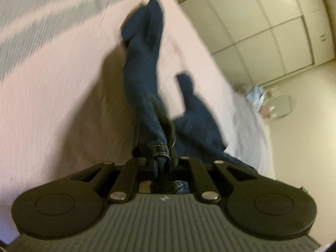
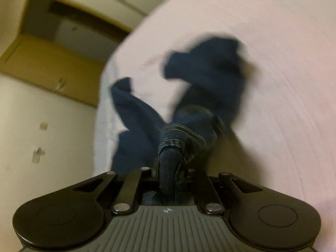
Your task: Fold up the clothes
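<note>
My left gripper [image 1: 161, 147] is clamped on a stitched hem of the dark blue jeans [image 1: 145, 79], and my right gripper [image 2: 170, 157] pinches another yellow-stitched denim edge [image 2: 180, 136]; both sets of jaws stand nearly together with cloth between them. The jeans trail from each grip up the middle of the frame onto the pale pink bed [image 1: 52, 96], which spreads wide and bare around them. Its edge cuts diagonally across the upper right of the left view, with a cream wardrobe [image 1: 262, 27] and floor beyond. Only the right view shows a brown doorway [image 2: 63, 37] at upper left. Motion blurs the denim's far folds.
</note>
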Motion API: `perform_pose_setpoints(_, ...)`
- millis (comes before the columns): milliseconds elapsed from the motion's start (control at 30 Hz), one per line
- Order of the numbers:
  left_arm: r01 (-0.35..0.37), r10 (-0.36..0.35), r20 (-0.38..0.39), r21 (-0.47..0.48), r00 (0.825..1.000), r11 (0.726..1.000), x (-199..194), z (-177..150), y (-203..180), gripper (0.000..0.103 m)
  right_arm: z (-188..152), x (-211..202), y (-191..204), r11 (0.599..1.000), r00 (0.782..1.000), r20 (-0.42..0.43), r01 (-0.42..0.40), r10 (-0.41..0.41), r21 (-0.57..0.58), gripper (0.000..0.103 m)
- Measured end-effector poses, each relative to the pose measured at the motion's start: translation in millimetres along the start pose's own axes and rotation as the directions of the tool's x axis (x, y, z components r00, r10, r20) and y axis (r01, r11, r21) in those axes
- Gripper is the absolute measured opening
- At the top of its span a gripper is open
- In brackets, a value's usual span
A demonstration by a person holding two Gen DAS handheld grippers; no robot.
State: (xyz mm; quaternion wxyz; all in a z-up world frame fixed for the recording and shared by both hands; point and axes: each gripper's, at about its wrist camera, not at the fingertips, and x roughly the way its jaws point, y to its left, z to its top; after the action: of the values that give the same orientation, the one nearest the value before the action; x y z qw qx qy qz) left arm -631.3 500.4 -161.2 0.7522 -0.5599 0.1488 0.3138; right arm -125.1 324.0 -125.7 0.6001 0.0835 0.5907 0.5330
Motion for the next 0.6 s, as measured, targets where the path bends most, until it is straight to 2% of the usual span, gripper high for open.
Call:
perform_pose_setpoints(100, 0.011, -0.013, 0.126, 0.017, 0.992, 1.000, -25.1, 68.0, -37.7, 0.006, 65.7, 8.8, 91.3, 0.990, 0.994, 0.050, -0.086, 0.092, -0.112, 0.009)
perform_pose_setpoints(133, 0.017, -0.023, 0.197, 0.029, 0.980, 0.999, -40.7, 94.3, -57.7, 0.006, 87.6, 11.8, 121.7, 0.982, 0.990, 0.065, -0.113, 0.124, -0.149, 0.009)
perform_pose_setpoints(167, 0.023, -0.039, 0.274, 0.058, 0.961, 0.998, -60.8, 115.2, -83.0, 0.006, 108.3, 12.2, 152.8, 0.971, 0.983, 0.084, -0.144, 0.162, -0.193, 0.009)
perform_pose_setpoints(200, 0.027, -0.063, 0.355, 0.104, 0.933, 0.994, -84.2, 130.0, -114.8, 0.006, 122.3, -1.9, 187.9, 0.943, 0.962, 0.131, -0.197, 0.238, -0.267, 0.009)
perform_pose_setpoints(233, 0.027, -0.090, 0.432, 0.150, 0.897, 0.988, -107.6, 144.8, -146.6, 0.006, 136.3, -15.9, 223.0, 0.907, 0.933, 0.171, -0.244, 0.316, -0.342, 0.009)
perform_pose_setpoints(267, 0.019, -0.121, 0.506, 0.202, 0.854, 0.979, -134.2, 154.2, -178.9, 0.006, 149.3, -31.4, 254.7, 0.865, 0.898, 0.202, -0.284, 0.391, -0.413, 0.009)
perform_pose_setpoints(300, -0.004, -0.155, 0.577, 0.264, 0.802, 0.964, -166.8, 153.7, -212.2, 0.006, 156.5, -54.8, 267.0, 0.828, 0.867, 0.208, -0.322, 0.452, -0.459, 0.009)
perform_pose_setpoints(333, -0.027, -0.191, 0.634, 0.318, 0.750, 0.948, -197.0, 148.7, -243.7, 0.006, 163.7, -78.2, 279.3, 0.787, 0.833, 0.211, -0.356, 0.512, -0.504, 0.009)
perform_pose_setpoints(400, -0.058, -0.267, 0.704, 0.401, 0.658, 0.914, -246.6, 119.1, -299.1, 0.006, 178.1, -125.0, 303.8, 0.694, 0.753, 0.207, -0.412, 0.624, -0.591, 0.009)
perform_pose_setpoints(433, -0.062, -0.304, 0.713, 0.437, 0.632, 0.897, -262.9, 95.7, -321.3, 0.007, 185.3, -148.4, 316.1, 0.642, 0.709, 0.199, -0.434, 0.676, -0.632, 0.009)
perform_pose_setpoints(467, -0.069, -0.331, 0.710, 0.470, 0.622, 0.880, -272.7, 69.7, -339.8, 0.007, 192.2, -170.8, 325.4, 0.593, 0.668, 0.188, -0.451, 0.720, -0.667, 0.009)
perform_pose_setpoints(500, -0.082, -0.348, 0.702, 0.500, 0.622, 0.862, -278.1, 42.2, -356.7, 0.008, 197.4, -187.0, 317.6, 0.577, 0.661, 0.176, -0.457, 0.730, -0.677, 0.009)
perform_pose_setpoints(533, -0.102, -0.346, 0.687, 0.522, 0.639, 0.847, -274.8, 11.6, -370.6, 0.010, 202.2, -198.9, 306.1, 0.568, 0.662, 0.163, -0.458, 0.731, -0.684, 0.009)
perform_pose_setpoints(567, -0.112, -0.337, 0.663, 0.538, 0.669, 0.836, -265.8, -19.3, -381.6, 0.010, 208.5, -208.1, 287.0, 0.574, 0.677, 0.154, -0.455, 0.719, -0.681, 0.009)
perform_pose_setpoints(600, -0.102, -0.312, 0.619, 0.540, 0.720, 0.835, -245.8, -50.9, -387.2, 0.012, 215.3, -216.0, 266.5, 0.585, 0.697, 0.144, -0.451, 0.703, -0.674, 0.009)
